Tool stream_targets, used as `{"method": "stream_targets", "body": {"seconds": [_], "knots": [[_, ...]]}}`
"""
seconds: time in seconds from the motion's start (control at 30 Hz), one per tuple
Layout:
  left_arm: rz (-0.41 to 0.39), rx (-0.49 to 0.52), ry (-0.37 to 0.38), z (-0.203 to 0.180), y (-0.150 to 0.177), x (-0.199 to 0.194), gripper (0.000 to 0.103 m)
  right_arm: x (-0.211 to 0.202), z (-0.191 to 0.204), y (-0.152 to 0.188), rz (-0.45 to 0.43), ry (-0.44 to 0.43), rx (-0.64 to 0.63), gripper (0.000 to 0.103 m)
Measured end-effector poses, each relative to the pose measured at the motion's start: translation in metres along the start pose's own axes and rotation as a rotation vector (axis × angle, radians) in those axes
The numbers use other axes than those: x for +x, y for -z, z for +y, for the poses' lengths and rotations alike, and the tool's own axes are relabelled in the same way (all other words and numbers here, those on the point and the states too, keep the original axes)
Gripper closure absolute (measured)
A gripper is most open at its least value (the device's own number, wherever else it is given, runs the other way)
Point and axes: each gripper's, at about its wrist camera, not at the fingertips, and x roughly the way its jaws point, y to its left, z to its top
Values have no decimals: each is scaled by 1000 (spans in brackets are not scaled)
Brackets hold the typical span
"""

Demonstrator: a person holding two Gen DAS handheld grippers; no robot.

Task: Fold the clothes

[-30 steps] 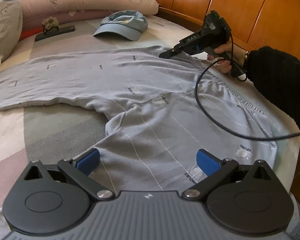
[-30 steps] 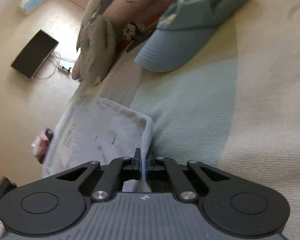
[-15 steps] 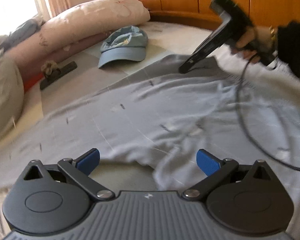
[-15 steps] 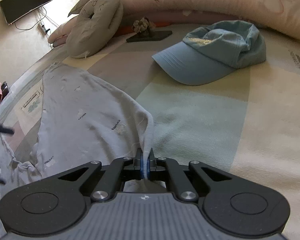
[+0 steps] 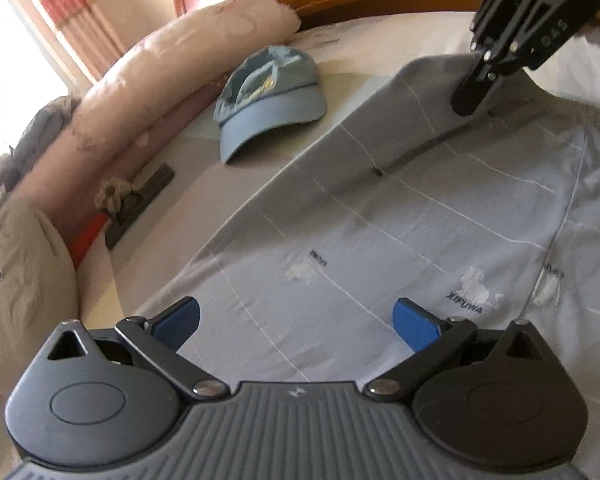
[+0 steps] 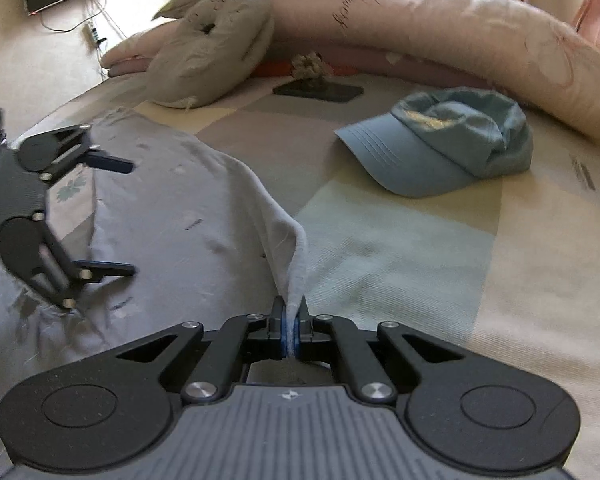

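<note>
Pyjama trousers (image 5: 380,240) lie spread on the bed (image 6: 400,248), my right gripper (image 6: 291,334) pinching their edge, left gripper (image 5: 296,320) wide open above; I'd carry the fold across evenly.

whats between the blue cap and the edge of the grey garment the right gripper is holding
Only bare bedsheet, in the right wrist view: the blue cap sits apart from the grey garment that the right gripper pinches.

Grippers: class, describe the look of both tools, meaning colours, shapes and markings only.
The left gripper has a ribbed grey body, two round black discs, black linkage arms with silver rivets and blue finger pads. The right gripper matches it; from outside it looks black with pale lettering.
</note>
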Motion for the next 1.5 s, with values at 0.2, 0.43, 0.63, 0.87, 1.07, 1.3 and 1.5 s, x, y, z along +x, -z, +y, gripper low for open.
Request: {"method": "stream_targets", "body": {"seconds": [0.2, 0.43, 0.63, 0.87, 1.07, 1.3, 1.5], "knots": [[-44, 70, -69, -5, -6, 7, 1, -12, 32, 4, -9, -9, -90, 99], [-80, 164, -171, -11, -6, 18, 1, -27, 56, 16, -21, -23, -128, 99], [-107, 267, -245, -15, 3, 18, 1, -44, 75, 33, -8, -51, -165, 99], [-124, 440, -355, -11, 26, 15, 1, -45, 81, 48, 17, -63, -170, 99], [-152, 509, -374, -3, 39, 19, 3, -43, 77, 51, 23, -66, -155, 99], [-121, 583, -310, 0, 47, 20, 23, -42, 77, 56, 41, -73, -156, 98], [-79, 603, -220, -17, 55, 20, 103, -39, 82, 57, 51, -46, -179, 98]]}}
